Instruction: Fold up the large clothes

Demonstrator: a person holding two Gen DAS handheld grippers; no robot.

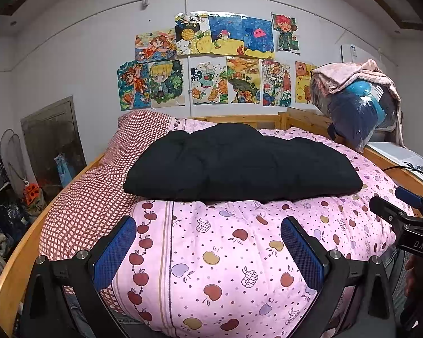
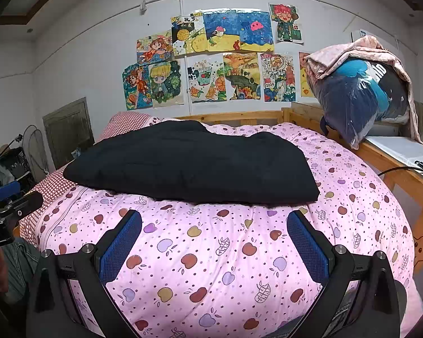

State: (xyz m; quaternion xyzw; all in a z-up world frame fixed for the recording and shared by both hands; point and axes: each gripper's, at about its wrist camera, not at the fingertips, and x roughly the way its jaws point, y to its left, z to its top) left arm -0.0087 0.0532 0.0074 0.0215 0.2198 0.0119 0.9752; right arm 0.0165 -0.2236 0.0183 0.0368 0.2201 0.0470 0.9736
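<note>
Black tongs (image 1: 208, 246), blue pads (image 1: 114, 250), silver screws (image 1: 81, 254).

A home bedroom: a wooden bed frame (image 1: 301, 119) with an apple-print quilt (image 1: 239, 253), and children's drawings (image 1: 211, 62) taped on the wall.
</note>
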